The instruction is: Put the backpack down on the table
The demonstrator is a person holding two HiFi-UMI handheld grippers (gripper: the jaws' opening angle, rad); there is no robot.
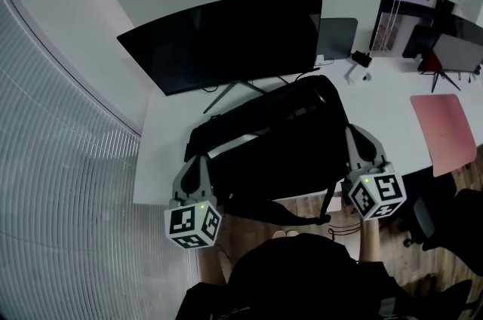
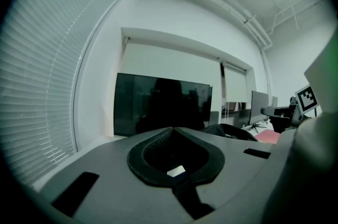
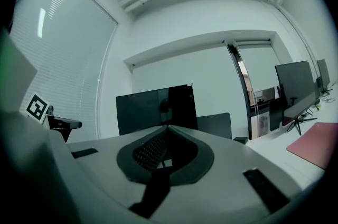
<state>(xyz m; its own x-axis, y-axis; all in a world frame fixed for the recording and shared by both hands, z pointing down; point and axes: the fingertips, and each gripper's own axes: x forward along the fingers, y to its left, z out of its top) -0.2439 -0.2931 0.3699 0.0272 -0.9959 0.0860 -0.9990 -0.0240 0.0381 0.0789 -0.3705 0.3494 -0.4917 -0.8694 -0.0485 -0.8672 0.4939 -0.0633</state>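
A black backpack (image 1: pixel 279 145) lies across the near edge of the white table (image 1: pixel 160 160), its lower part and straps hanging past the edge toward me. My left gripper (image 1: pixel 198 160) is at the pack's left end and my right gripper (image 1: pixel 352 131) at its right end; whether either touches it is hidden. In the left gripper view the left gripper (image 2: pixel 172 129) is shut with nothing seen between its tips, and the backpack (image 2: pixel 232 132) shows as a dark hump to the right. The right gripper (image 3: pixel 168 126) is shut too, with nothing visible in its tips.
A wide black monitor (image 1: pixel 226 39) stands on the table just behind the pack. A grey pad (image 1: pixel 336 38) and small items lie farther back right, and a red mat (image 1: pixel 445 131) lies at the right. A window blind fills the left side. A black chair (image 1: pixel 423 220) stands on the floor at the right.
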